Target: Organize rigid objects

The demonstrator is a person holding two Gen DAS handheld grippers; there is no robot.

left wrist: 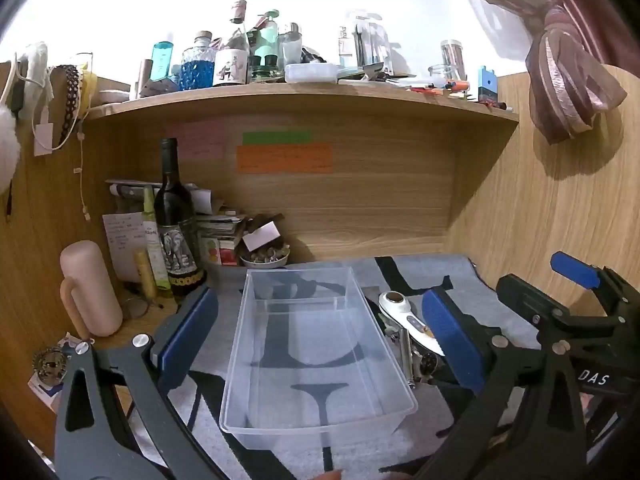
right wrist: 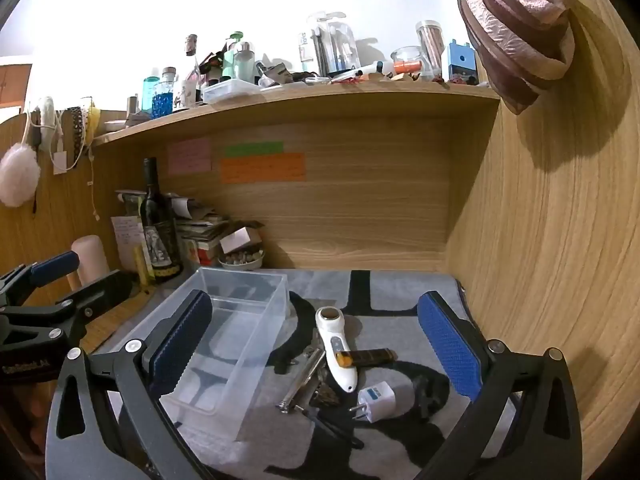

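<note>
A clear, empty plastic bin point(left wrist: 316, 344) stands on the grey mat point(left wrist: 404, 268); it also shows in the right wrist view point(right wrist: 244, 292). My left gripper point(left wrist: 320, 344) is open, its blue pads on either side of the bin, touching nothing. Right of the bin lies a cluster of small items: a white handheld device point(right wrist: 335, 346), a brown lighter point(right wrist: 372, 357), a metal tool point(right wrist: 302, 380), a white plug adapter point(right wrist: 376, 398) and a black object point(right wrist: 426, 396). My right gripper point(right wrist: 320, 346) is open and empty above this cluster.
A dark wine bottle point(left wrist: 175, 220), a pink flask point(left wrist: 90, 288), stacked papers and a bowl of pebbles point(left wrist: 265, 258) crowd the back left. Wooden walls close the back and right. A cluttered shelf point(left wrist: 304, 98) runs overhead. The right gripper's body point(left wrist: 560, 332) shows beside the left one.
</note>
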